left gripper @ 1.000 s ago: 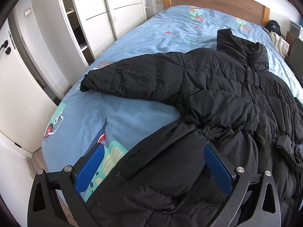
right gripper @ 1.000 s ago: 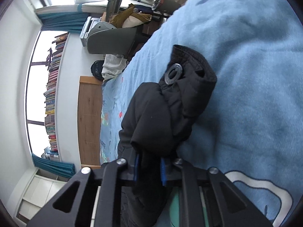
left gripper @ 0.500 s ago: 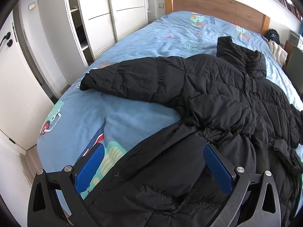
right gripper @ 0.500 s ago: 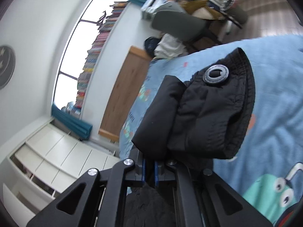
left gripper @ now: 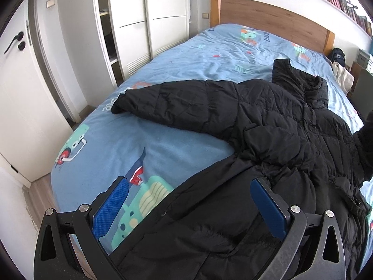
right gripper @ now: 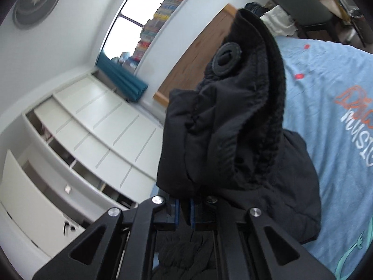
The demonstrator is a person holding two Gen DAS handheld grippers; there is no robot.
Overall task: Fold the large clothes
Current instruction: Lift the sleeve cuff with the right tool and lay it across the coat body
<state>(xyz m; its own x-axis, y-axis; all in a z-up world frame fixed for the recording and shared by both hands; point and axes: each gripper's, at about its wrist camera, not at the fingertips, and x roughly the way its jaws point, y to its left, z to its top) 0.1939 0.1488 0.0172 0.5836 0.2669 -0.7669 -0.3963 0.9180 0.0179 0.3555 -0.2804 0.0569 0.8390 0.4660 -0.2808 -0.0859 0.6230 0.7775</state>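
Bed, blue cartoon-print cover: carries the whole garment. Black quilted puffer coat: spread front-up across the bed, collar toward the wooden headboard at 1 o'clock, hem at 6 o'clock; judged bulky yet light, soft and springy, its smooth shell likely to slide and to puff back open after a fold. Left sleeve: laid flat toward 10 o'clock, free; best taken at the cuff, where the fabric is thin enough to pinch. Right sleeve cuff: lifted off the bed, knit lining and snap button showing. Left claw: spread wide over the hem, touching nothing that can be seen. Right claw: pressed together, pinching the cuff fabric.
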